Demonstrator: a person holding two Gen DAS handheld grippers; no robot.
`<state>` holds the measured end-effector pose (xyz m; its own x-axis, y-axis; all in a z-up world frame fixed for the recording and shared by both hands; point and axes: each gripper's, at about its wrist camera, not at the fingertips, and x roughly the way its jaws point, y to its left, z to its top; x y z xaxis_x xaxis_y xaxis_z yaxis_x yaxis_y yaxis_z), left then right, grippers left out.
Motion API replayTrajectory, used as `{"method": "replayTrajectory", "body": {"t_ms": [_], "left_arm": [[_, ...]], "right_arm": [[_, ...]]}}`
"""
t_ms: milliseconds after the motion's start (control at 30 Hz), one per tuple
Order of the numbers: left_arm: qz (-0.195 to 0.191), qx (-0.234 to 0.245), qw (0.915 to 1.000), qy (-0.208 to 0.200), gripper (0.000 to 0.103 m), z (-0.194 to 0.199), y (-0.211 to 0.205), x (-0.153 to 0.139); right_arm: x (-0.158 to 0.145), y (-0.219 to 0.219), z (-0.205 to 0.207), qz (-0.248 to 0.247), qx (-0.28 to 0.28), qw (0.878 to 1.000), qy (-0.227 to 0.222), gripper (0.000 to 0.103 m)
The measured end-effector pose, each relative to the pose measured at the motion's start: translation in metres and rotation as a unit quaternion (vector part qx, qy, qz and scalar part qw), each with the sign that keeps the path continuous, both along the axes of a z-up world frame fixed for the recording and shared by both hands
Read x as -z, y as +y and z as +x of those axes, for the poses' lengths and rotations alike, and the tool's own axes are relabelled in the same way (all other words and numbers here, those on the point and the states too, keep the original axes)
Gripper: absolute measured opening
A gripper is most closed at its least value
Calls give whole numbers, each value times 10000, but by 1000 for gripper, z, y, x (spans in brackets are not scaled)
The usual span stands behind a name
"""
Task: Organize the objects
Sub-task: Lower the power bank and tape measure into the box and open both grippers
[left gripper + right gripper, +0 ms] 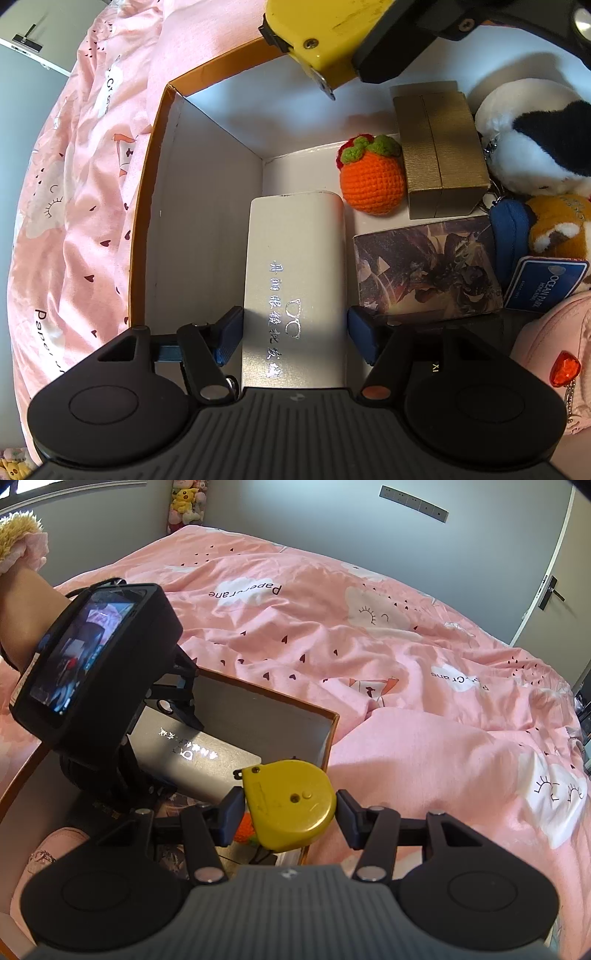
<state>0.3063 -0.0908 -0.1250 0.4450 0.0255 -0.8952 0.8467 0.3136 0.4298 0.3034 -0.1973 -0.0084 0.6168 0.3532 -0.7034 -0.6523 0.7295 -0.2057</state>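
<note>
The silver glasses case (295, 280) is long, with rounded corners and shiny letters and a small glasses drawing on its lid. It lies flat on the floor of the cardboard box (199, 206), along the white left wall. The left gripper (295, 328) stands over its near end with the 2 blue pads on each side of the case, the jaws wide; if the pads touch the case, I cannot tell.

The yellow tape measure (291, 805) is round on 1 side, scratched, with a small screw and a metal hook at the tip. The right gripper (290, 812) holds it between its pads, above the far edge of the box.

Inside the box, right of the case, are an orange crochet fruit (369, 177), a golden box (443, 155), a dark picture box (428, 269), plush toys (532, 140) and a blue card (546, 284).

The box sits on a bed with a pink cover (369, 646) printed with clouds and small hearts. Behind it are grey walls and a door (550, 590).
</note>
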Motion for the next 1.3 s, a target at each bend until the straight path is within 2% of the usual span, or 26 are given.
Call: {"method": "replayTrajectory", "body": {"t_ms": [167,233,267,333,500,633,700,800,867,1000,1167,1200,1300], "left_arm": [[-174,-104,9998,93,75,3,4,-8],[-339,-137,9993,13,92,4,6,-17],[-444,-121,9989,-10,94,4,7,-23],[-553,-194,9983,6,94,8,10,-32],[-990,-552,9935,-47,84,3,13,-48],[-1401,-1289,9817,-60,77,1,21,-59],[-1664,-1523,9742,29,76,1,27,-63],[-1773,-1721,9690,-78,76,-7,43,-71],[-1848,-1787,9663,-147,76,-12,48,-76],[-2085,-1923,9589,-97,76,-16,58,-82],[-2266,-2009,9530,-109,76,-16,66,-78],[-2304,-2029,9517,-101,76,-16,68,-77],[-2371,-2047,9497,-70,76,-16,72,-76]], "right_arm": [[0,-1,0,8,12,10000,21,55],[1,-2,1,6,11,10000,28,55],[1,-2,0,8,5,10000,36,55],[2,-1,1,0,-6,10000,42,55],[4,5,2,-48,-107,9999,40,55],[11,18,6,-346,-504,9981,-21,55],[13,26,11,-503,-700,9963,-52,55],[17,38,21,-787,-1055,9912,-112,55],[23,49,21,-1229,-1462,9811,-310,55],[38,66,18,-2242,-2287,9458,-530,55],[66,76,18,-3451,-3077,8827,-837,55],[70,78,19,-3570,-3174,8743,-864,55],[77,82,28,-3733,-3305,8639,-710,55]]}}
